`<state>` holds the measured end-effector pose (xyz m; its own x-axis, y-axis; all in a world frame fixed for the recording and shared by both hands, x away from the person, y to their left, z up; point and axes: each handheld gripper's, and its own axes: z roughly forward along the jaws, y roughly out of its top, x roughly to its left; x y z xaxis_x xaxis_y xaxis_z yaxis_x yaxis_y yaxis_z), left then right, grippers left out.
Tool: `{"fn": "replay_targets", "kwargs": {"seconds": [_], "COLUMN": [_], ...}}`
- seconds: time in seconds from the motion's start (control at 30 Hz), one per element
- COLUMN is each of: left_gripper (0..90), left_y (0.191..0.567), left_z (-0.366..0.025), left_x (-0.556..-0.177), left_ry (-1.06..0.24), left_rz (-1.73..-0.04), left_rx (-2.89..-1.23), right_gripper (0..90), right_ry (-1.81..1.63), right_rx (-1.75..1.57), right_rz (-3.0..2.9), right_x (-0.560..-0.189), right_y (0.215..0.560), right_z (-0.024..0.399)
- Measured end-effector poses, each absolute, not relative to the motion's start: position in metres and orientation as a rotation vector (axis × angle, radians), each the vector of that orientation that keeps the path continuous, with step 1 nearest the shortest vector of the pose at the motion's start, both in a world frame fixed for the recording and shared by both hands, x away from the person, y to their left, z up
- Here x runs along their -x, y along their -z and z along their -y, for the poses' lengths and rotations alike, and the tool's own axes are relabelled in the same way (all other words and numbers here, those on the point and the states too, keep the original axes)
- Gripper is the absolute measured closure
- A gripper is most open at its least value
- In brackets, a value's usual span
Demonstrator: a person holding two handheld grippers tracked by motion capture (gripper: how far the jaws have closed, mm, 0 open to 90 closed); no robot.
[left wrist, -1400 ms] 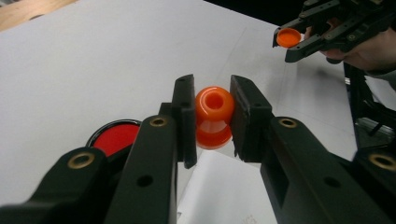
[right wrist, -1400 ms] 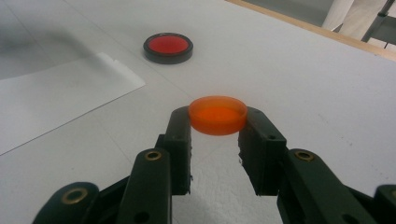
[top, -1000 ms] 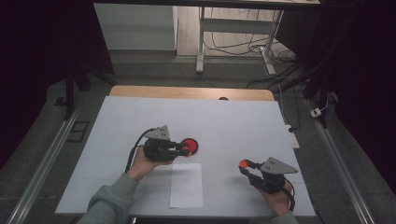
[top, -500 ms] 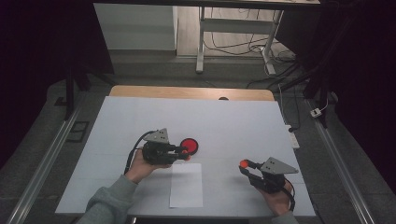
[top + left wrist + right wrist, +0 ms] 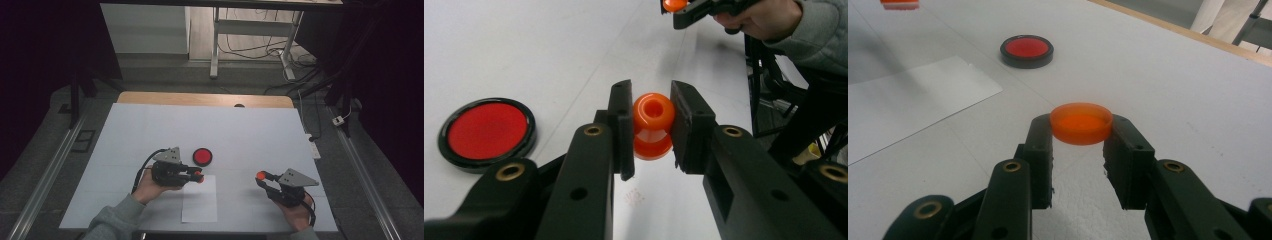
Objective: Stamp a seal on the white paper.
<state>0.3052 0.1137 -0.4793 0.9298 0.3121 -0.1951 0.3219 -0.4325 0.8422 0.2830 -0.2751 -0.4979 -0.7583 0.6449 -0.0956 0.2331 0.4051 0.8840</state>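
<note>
A white table (image 5: 240, 130) with a wooden strip along its far edge stands in a dim room; beyond it are a pale cabinet, the legs of another desk and loose cables on the floor. Metal rails run along the floor on both sides of the table.

At the left, the left gripper (image 5: 198, 175) is held just above the table, pointing toward the right side. Its jaws are clamped on an orange spool-shaped piece (image 5: 653, 125), a rounded knob with a hole in its top and a wider flange below, pinched at the sides between the two black pads. Just beyond that gripper lies a round red disc in a black rim (image 5: 202, 156), flat on the table and apart from the jaws. Below and right of the gripper's tips lies one sheet of white paper (image 5: 200, 200), reaching toward the near edge of the table.

To the right, well apart from the left gripper, the right gripper (image 5: 260, 176) points left toward the paper. Its jaws are closed on an orange disc-shaped cap (image 5: 1081, 123), held level at the tips, above bare table.

Between the two grippers the table is bare apart from the paper's right edge. The far half of the table is open, as is the strip to the right of the right hand.

Counted: two grippers, two orange pieces, one red disc, one paper sheet.
</note>
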Motion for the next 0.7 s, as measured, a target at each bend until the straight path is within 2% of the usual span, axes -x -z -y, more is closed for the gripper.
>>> {"fn": "replay_targets", "kwargs": {"seconds": [0.7], "left_gripper": [72.7], "left_y": [0.494], "left_z": [-0.108], "left_x": [-0.3], "left_ry": [0.039], "left_rz": [-0.459], "left_rx": [-2.085], "right_gripper": [64.7], "right_ry": [-1.303], "right_rx": [-0.763], "right_rz": [-2.24], "right_x": [-0.284], "right_y": [0.5], "right_z": [0.275]}}
